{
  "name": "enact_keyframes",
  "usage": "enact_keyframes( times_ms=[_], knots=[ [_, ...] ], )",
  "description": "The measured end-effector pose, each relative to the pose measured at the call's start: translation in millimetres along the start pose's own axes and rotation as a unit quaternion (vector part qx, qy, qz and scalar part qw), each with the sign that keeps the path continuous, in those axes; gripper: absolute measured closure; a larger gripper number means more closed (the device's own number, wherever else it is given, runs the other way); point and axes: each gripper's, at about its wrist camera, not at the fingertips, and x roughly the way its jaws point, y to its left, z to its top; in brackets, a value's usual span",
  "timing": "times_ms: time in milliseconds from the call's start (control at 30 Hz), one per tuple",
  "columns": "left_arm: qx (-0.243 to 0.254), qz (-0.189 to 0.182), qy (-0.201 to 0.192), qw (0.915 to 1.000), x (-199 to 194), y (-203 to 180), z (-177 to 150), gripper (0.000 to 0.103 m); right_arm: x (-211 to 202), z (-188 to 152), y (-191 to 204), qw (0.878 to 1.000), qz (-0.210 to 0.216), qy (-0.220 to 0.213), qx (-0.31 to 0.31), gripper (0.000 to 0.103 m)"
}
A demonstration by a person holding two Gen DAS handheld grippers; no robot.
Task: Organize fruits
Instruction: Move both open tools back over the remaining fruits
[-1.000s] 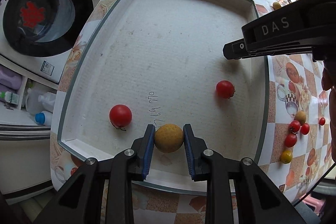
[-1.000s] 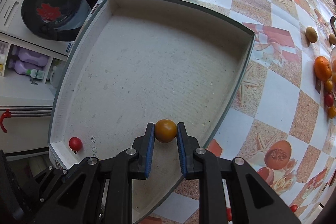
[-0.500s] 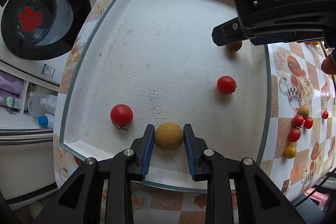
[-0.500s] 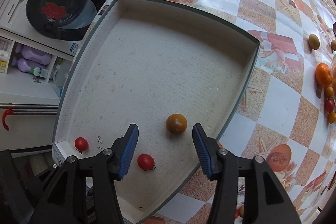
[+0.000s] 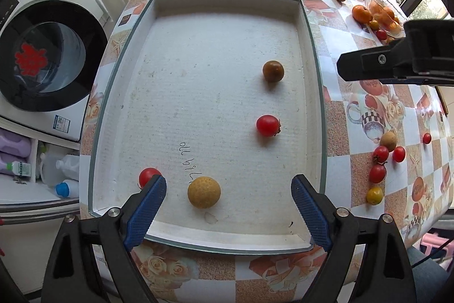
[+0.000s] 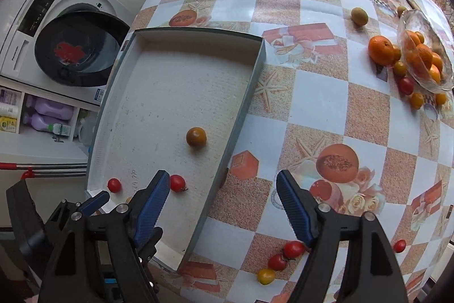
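1. Left wrist view: our left gripper (image 5: pixel 228 199) stands wide, holding nothing; the yellow fruit (image 5: pixel 204 192) rests on the tray (image 5: pixel 315 93) floor between its jaws.
2. Our right gripper (image 6: pixel 222 196) is equally wide and empty, the brown fruit (image 6: pixel 196 137) ahead of its left jaw.
3. Loose tomatoes (image 6: pixel 293 249) near its right jaw likely come next.

My left camera looks down close over the tray's (image 5: pixel 309 53) near edge, my right from higher rightward, both sharing it
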Motion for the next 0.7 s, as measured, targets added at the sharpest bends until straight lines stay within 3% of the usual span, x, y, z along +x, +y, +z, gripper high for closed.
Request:
enact_keyframes(
  times_ms=[200,433,700],
  knots=[
    [0.052,-0.014,-0.008,0.9985,-9.4,-38.9,15.3,0.013,-11.7,-38.7,-64.4,0.996,-0.028,0.014,0.080,0.023],
    [0.119,-0.044,-0.011,0.9919,-14.1,-93.6,27.0,0.013,-23.2,-88.2,-137.5,0.982,-0.065,0.027,0.178,0.023],
    [0.182,-0.064,0.006,0.9812,3.3,-148.2,30.1,0.013,-28.0,-121.9,-186.5,0.965,-0.083,0.029,0.247,0.023]
  ],
)
